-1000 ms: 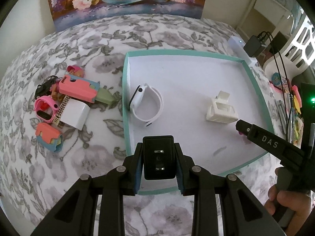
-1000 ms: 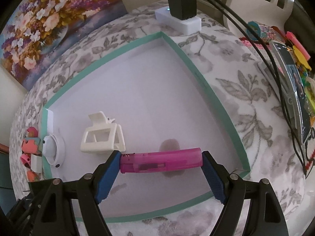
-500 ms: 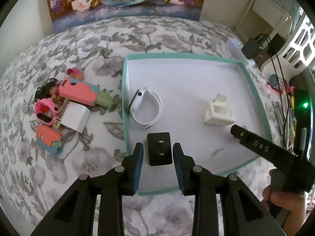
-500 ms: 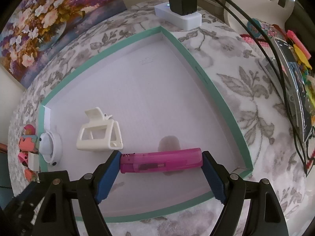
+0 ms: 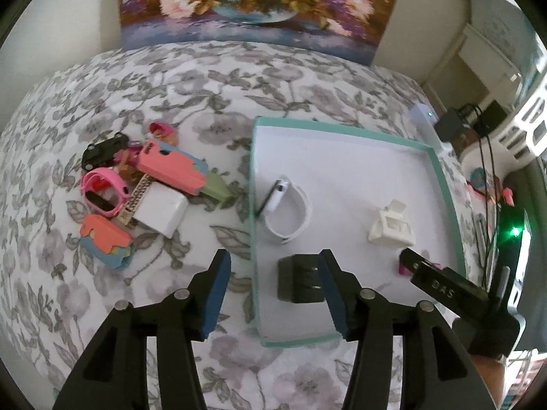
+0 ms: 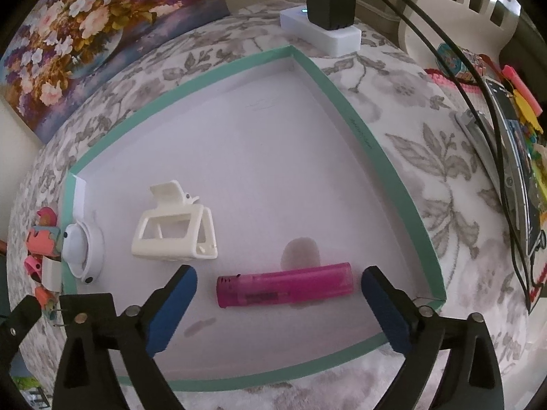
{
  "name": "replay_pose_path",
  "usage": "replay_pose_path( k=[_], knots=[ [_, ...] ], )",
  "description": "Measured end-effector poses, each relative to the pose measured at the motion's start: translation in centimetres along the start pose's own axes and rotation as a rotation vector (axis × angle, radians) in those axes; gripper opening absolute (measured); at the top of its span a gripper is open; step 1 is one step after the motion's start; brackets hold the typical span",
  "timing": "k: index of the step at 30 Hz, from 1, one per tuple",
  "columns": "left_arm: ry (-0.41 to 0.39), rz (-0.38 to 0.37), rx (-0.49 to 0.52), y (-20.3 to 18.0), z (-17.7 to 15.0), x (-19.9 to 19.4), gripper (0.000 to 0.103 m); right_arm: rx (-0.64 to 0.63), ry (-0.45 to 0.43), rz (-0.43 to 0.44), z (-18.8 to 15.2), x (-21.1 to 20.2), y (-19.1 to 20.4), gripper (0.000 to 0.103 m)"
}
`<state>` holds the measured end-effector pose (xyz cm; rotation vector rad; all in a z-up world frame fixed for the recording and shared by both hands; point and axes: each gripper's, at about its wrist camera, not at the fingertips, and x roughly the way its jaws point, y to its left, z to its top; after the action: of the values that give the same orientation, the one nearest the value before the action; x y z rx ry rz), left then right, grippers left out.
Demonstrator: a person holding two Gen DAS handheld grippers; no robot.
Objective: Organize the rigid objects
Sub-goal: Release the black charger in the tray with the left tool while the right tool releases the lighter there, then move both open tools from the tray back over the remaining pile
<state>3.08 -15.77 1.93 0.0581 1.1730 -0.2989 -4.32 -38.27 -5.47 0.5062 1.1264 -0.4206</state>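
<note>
Both tongs, left (image 5: pixel 273 285) and right (image 6: pixel 278 294), newly parted; charger (image 5: pixel 299 282), lighter (image 6: pixel 285 288) apparently free.

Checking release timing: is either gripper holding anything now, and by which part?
Nothing held. Right gripper open around the pink lighter, pads clear. Left gripper open, beside the black charger.

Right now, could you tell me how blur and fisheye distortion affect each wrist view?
Left wrist view: soft throughout, the painting smeared, the tray rim bowed. Right wrist view: sharper, the pink lighter crisp, the tray rim strongly curved.
</note>
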Motion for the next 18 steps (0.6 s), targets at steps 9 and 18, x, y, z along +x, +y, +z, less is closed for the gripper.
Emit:
replay_pose_path(
  k=[9, 18],
  knots=[
    [0.0, 0.065, -0.141, 4.3, 0.3, 0.8, 0.08, -0.031, -0.011, 0.001, -0.3, -0.1, 0.7, 0.103],
    [0.013, 0.155, -0.274, 8.8, 0.1, 2.1, 0.094, -0.05, -0.013, -0.001, -0.2, 0.0, 1.3, 0.103]
  ],
)
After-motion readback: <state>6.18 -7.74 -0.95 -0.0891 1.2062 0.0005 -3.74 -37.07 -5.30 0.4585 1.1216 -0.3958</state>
